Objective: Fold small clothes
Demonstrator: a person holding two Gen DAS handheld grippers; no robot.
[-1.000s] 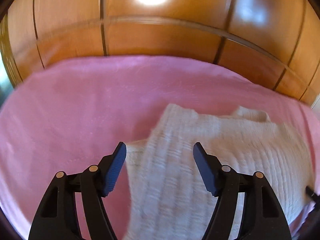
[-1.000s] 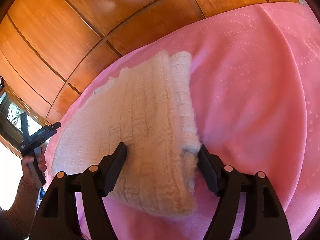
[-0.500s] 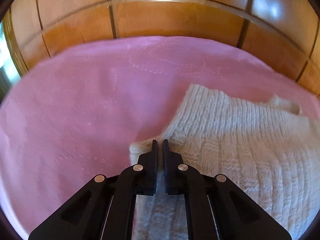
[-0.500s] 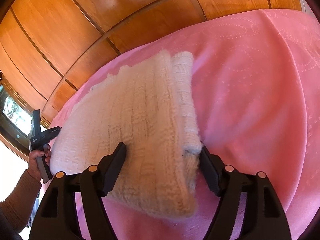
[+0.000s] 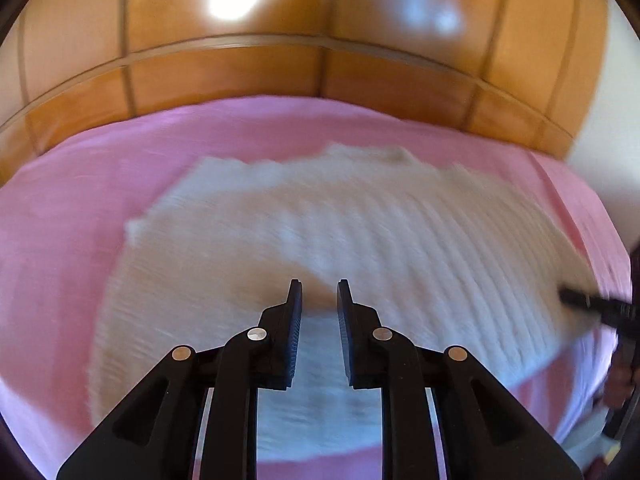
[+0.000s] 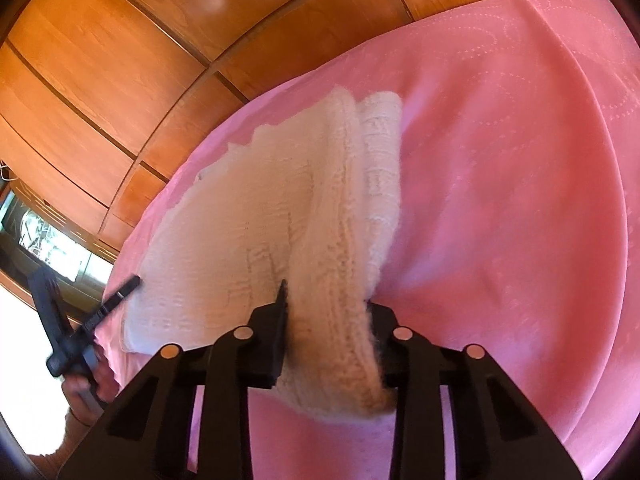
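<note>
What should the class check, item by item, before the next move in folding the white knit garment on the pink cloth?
1. Right gripper shut on the thick folded edge of the white knit garment: ok, knit fills the space between the fingers.
2. Left gripper holding the garment: cannot tell; its jaws stand slightly apart above the knit and the left wrist view is blurred.
3. Garment fully on the pink cloth: ok, pink shows around its visible edges.
4. Grippers apart from each other: ok, they sit at opposite ends of the garment.
5. Fold edges aligned: cannot tell; a second layer shows beside the gripped edge, but the near end is hidden.
</note>
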